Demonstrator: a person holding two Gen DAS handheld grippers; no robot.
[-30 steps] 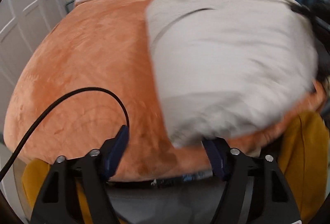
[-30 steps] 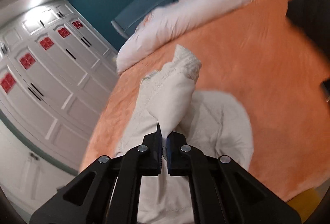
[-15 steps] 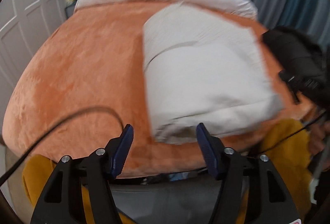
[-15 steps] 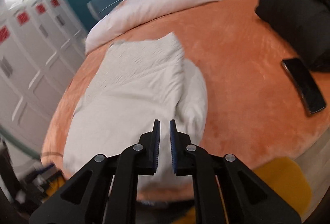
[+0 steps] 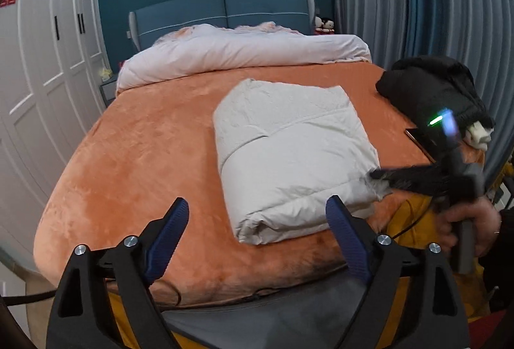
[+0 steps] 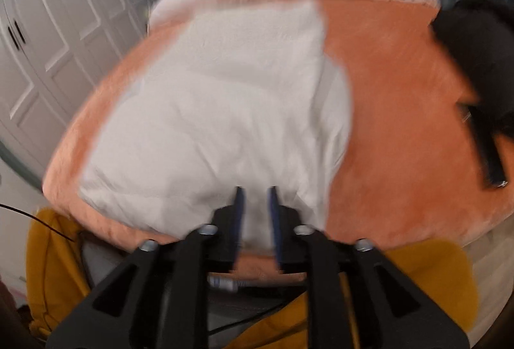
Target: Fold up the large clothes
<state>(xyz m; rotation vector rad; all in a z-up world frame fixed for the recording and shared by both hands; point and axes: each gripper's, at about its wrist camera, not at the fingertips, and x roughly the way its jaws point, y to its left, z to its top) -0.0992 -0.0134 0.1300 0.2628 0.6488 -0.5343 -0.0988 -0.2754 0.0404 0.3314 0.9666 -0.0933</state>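
Orange plush covers the bed (image 5: 144,156), with a pale duvet (image 5: 244,55) bunched along the headboard end. On its near half a folded white garment (image 5: 289,156) is laid flat, its thick rolled edge close to the foot of the bed. A black coat (image 5: 433,92) is heaped at the right side, a dark phone (image 6: 485,150) just beside it. The left gripper (image 5: 257,230) is held short of the garment, jaws spread wide, opening further and empty. The right gripper (image 6: 255,204) is seen at the garment's near right corner, jaws narrowly parted and opening, white cloth showing between them unpinched.
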